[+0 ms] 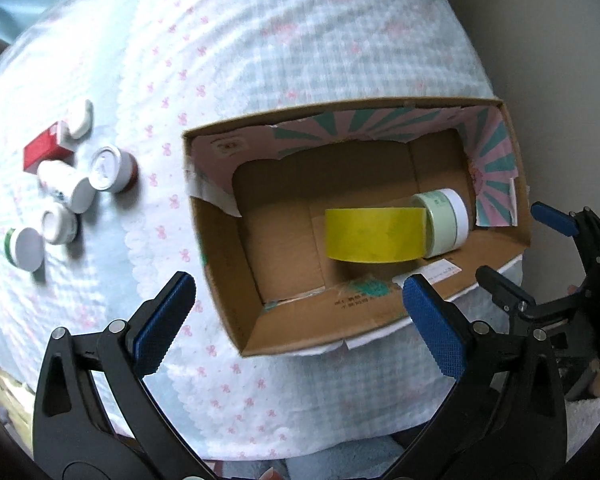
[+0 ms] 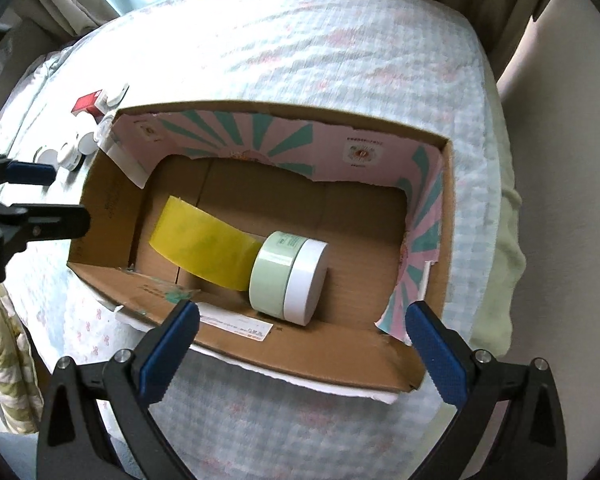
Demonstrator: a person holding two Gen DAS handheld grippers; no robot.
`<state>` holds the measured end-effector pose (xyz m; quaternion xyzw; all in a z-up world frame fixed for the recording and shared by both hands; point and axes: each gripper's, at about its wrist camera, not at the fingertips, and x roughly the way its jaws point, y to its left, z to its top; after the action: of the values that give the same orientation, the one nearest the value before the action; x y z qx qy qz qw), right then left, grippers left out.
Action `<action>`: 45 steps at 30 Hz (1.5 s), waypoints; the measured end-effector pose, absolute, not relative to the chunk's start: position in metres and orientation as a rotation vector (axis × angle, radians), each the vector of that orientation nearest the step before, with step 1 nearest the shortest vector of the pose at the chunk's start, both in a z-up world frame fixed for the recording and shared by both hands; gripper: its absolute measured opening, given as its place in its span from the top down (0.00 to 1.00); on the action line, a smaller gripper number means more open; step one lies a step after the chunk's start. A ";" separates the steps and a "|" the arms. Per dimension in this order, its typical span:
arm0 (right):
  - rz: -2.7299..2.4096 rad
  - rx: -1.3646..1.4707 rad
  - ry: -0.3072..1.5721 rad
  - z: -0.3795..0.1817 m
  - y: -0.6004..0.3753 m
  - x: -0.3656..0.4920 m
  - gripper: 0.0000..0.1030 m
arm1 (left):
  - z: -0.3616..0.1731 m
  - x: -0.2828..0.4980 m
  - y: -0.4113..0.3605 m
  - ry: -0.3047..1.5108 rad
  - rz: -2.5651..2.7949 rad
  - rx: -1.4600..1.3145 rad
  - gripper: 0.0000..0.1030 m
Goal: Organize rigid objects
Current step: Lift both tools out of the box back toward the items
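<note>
An open cardboard box [image 1: 300, 324] [image 2: 300, 354] lies on a quilted bed. Inside it a yellow tape roll [image 1: 374, 234] [image 2: 204, 244] stands on edge against a pale green jar with a white lid [image 1: 446, 220] [image 2: 286, 276]. Left of the box lie several loose items: a red box [image 1: 44, 150] [image 2: 87, 103], a metal-topped can [image 1: 110, 170], a white bottle [image 1: 66, 186] and small white-lidded jars [image 1: 28, 244]. My left gripper [image 1: 300, 320] is open and empty over the box's near-left corner. My right gripper [image 2: 300, 344] is open and empty over the box's near wall.
The bed's quilt [image 1: 260, 60] [image 2: 300, 40] has a pale check with pink bows. A wall [image 1: 560, 60] runs along the right side. The right gripper shows at the right edge of the left wrist view [image 1: 540, 256]; the left gripper shows at the left of the right wrist view [image 2: 54, 196].
</note>
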<state>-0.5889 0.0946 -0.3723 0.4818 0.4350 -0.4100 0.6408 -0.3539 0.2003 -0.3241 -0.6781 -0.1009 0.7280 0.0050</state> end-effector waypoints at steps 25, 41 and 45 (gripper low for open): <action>-0.984 0.918 0.820 -0.201 0.112 -0.520 0.00 | -0.194 -0.195 0.042 -0.475 2.827 -1.819 0.00; -0.921 0.940 0.750 -0.139 0.083 -0.323 0.00 | -0.211 -0.144 -0.141 -0.467 2.877 -1.768 0.00; -0.922 0.984 0.761 -0.146 0.073 -0.278 0.00 | -0.228 -0.150 -0.176 -0.371 2.867 -1.786 0.00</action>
<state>-0.2785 0.0731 -0.1465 0.4442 0.3434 -0.4164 0.7151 -0.1496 -0.1755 -0.2279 -0.5212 -0.1082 0.8368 -0.1277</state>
